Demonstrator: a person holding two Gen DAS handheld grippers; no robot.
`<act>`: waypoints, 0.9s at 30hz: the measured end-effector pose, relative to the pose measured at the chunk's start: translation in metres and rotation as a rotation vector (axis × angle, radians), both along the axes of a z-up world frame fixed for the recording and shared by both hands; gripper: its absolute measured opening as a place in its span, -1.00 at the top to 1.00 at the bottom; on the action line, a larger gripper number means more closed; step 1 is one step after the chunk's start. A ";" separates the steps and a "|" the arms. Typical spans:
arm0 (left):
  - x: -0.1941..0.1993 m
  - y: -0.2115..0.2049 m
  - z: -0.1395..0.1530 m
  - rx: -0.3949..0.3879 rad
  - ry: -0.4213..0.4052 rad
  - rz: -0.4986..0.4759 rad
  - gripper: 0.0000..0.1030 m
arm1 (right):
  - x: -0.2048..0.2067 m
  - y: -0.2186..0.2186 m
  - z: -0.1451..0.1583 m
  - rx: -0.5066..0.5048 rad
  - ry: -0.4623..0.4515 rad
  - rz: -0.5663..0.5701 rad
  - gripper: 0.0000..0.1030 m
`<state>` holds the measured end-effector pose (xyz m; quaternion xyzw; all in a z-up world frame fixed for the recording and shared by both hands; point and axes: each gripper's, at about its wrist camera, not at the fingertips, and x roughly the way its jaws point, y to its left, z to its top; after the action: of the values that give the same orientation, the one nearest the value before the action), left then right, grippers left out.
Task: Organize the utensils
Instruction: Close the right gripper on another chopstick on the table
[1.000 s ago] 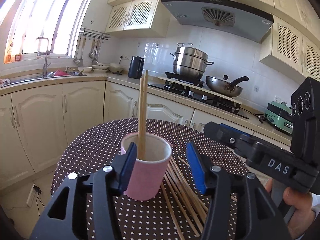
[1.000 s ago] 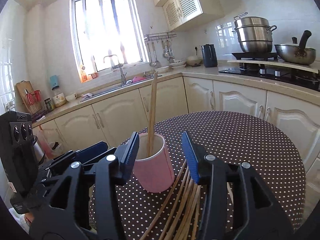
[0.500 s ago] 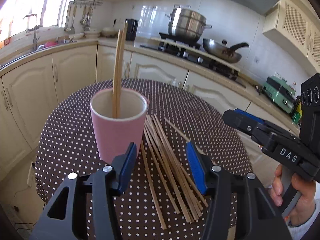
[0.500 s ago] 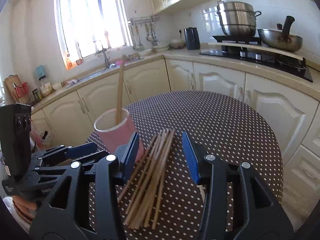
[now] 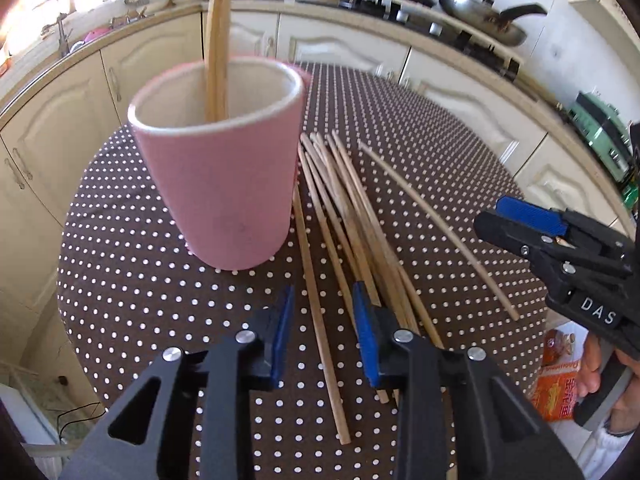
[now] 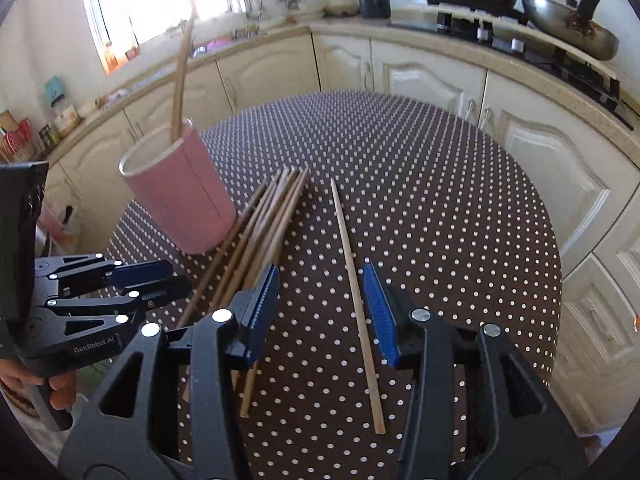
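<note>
At the near edge of the round table (image 6: 440,168), covered in a brown cloth with white dots, we see both grippers pointing steeply down at loose wooden chopsticks. The left gripper (image 5: 323,322) has just been narrowing its jaws; they stand partly apart with one single chopstick (image 5: 316,312) running between the blue pads, and the pads do not press on it. Just to the right of that gripper's right pad lies the bundle of chopsticks (image 5: 360,216), fanned and overlapping, its far tips close to the base of the cup. The right gripper (image 6: 320,292) holds its jaws about half apart; between them lies a lone chopstick (image 6: 354,292), nearer the right pad but touched by neither. We see this same stick in the left wrist view, set apart on the right of the bundle, with the right gripper above its near end.

Farther in, toward the table's left side, stands the pink cup (image 5: 224,168), upright, with a pale inner wall. Two chopsticks in the cup (image 5: 216,60) stand on end inside it, leaning on the far rim. The cup's base touches or nearly touches the bundle; we cannot tell which.

Beyond the table runs a cream cabinet row (image 6: 420,76) under a worktop, with a wok (image 6: 568,20) on the hob at the far right.
</note>
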<state>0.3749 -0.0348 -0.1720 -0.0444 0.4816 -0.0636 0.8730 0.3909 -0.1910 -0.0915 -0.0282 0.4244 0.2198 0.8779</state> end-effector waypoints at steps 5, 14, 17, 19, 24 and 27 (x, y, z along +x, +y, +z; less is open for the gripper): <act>0.019 -0.006 -0.013 0.041 0.068 0.011 0.43 | 0.023 0.008 -0.014 -0.087 0.100 0.031 0.15; 0.040 -0.006 -0.023 0.053 0.091 0.039 0.45 | 0.059 0.014 -0.033 -0.172 0.228 0.054 0.27; 0.046 -0.012 -0.023 0.081 0.093 0.028 0.56 | 0.068 0.020 -0.041 -0.211 0.254 0.066 0.30; 0.048 -0.015 -0.022 0.081 0.097 0.037 0.63 | 0.072 0.024 -0.045 -0.231 0.269 0.073 0.30; 0.059 -0.018 -0.023 0.102 0.091 0.043 0.88 | 0.083 0.039 -0.048 -0.304 0.285 0.118 0.52; 0.061 -0.021 -0.023 0.111 0.085 0.035 0.88 | 0.089 0.047 -0.049 -0.332 0.299 0.124 0.74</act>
<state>0.4357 -0.0559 -0.1951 -0.0068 0.5200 -0.0194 0.8539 0.4795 -0.1436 -0.1403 -0.1656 0.5776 0.2022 0.7733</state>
